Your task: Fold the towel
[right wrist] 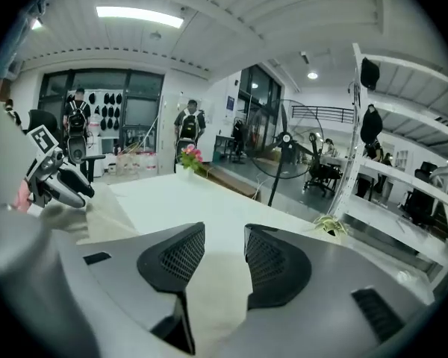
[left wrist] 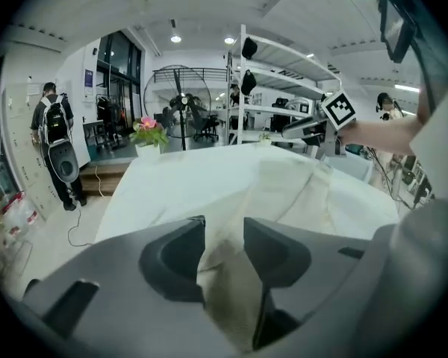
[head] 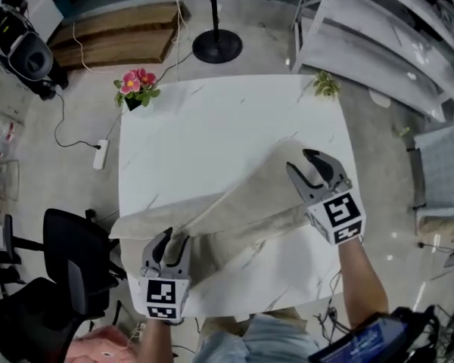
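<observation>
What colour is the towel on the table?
Plain beige, no pattern. The towel shows best in the head view, lying on the white table.

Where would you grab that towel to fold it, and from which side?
At its two ends. The towel lies as a long diagonal strip, so come in low from the near side. Its bunched near-left end stands between the open jaws of the left gripper, and its far-right end lies under the right gripper.
</observation>
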`<move>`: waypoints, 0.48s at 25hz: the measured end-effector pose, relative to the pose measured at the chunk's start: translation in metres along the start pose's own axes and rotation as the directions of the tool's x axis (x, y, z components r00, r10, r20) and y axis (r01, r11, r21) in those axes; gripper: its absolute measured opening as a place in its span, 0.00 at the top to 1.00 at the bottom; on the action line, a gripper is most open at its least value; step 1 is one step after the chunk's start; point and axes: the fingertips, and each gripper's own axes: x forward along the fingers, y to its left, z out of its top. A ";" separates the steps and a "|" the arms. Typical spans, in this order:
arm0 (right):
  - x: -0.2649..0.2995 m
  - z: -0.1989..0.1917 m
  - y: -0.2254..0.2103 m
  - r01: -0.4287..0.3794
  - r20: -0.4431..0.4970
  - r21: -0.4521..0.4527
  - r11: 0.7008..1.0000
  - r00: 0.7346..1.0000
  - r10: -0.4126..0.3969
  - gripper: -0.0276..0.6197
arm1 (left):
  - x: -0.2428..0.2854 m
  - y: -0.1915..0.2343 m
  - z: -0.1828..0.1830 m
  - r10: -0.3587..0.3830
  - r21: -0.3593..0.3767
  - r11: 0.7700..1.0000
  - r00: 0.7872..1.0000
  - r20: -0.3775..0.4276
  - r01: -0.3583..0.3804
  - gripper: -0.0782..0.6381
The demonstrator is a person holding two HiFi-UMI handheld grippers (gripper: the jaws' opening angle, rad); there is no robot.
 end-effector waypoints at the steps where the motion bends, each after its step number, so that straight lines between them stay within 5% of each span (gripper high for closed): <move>1: 0.010 -0.010 -0.008 -0.011 -0.030 -0.001 1.000 1.000 0.011 0.67 | 0.005 0.005 -0.008 0.006 -0.001 1.000 1.000 -0.026 -0.006 0.66; 5: 0.046 -0.047 -0.027 -0.078 -0.139 -0.006 0.997 0.987 0.076 0.65 | 0.018 0.020 -0.026 0.018 0.001 1.000 0.995 -0.098 -0.018 0.66; 12: 0.083 -0.087 -0.038 -0.189 -0.271 -0.020 0.982 0.946 0.177 0.60 | 0.032 0.023 -0.024 0.024 -0.025 0.999 0.994 -0.111 -0.027 0.66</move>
